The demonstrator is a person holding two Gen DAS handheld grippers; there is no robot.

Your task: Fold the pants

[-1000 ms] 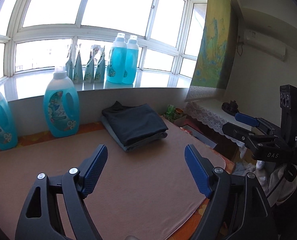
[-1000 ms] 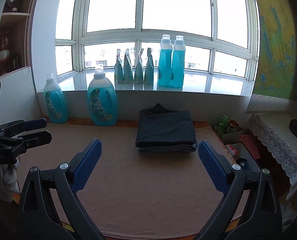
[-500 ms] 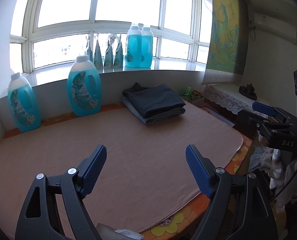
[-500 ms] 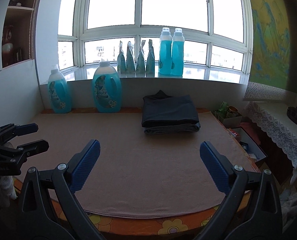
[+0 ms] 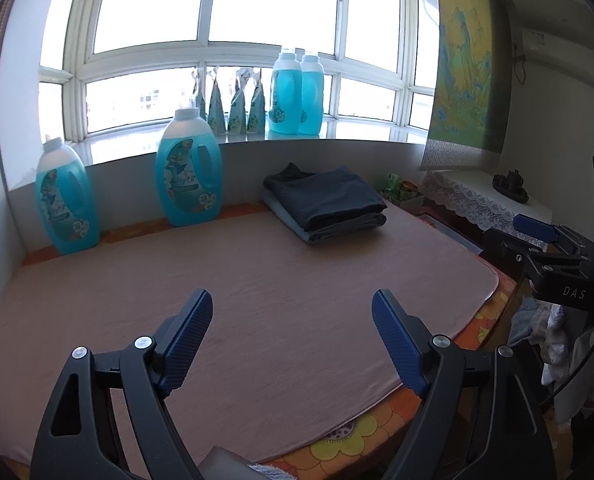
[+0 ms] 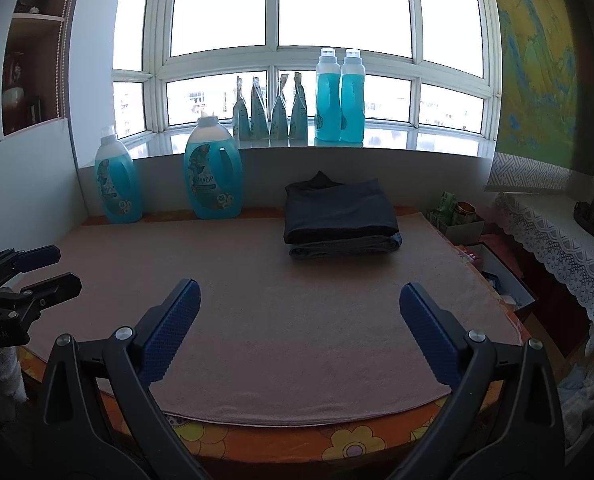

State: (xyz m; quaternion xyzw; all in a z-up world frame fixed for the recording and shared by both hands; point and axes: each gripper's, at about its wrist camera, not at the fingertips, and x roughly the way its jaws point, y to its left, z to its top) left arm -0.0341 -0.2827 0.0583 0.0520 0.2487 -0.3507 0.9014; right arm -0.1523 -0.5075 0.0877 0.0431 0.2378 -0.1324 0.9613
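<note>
- Two folded pairs of pants [image 6: 341,216] lie stacked at the far edge of the bed [image 6: 297,340], towards its right corner and just below the window sill; the dark pair sits squarely on a grey pair, edges roughly in line
- Both grippers hang over the near edge of the bed, well apart from the stack; the left gripper [image 5: 291,334] has its jaws spread wide with nothing between them, and the right gripper [image 6: 299,326] is likewise wide open and empty
- Judging by the tidy stack, the folding looks done for these two, so the step in hand is most likely backing away or fetching another garment; no unfolded pants can be seen on the brown mat [image 5: 257,300]
- To do that well, keep both tools high enough that the blue fingers [image 6: 429,340] do not drag the mat and ruck it
- If another pair comes, lay it flat across the bare middle of the mat, waistband towards one side edge, clear of the stack
- Mind the blue detergent bottles [image 5: 189,176] standing along the far edge to the left of the stack: a sweeping leg of cloth could knock them
- Pinch cloth at its edge only, since a deep bite would gather the mat too
</note>
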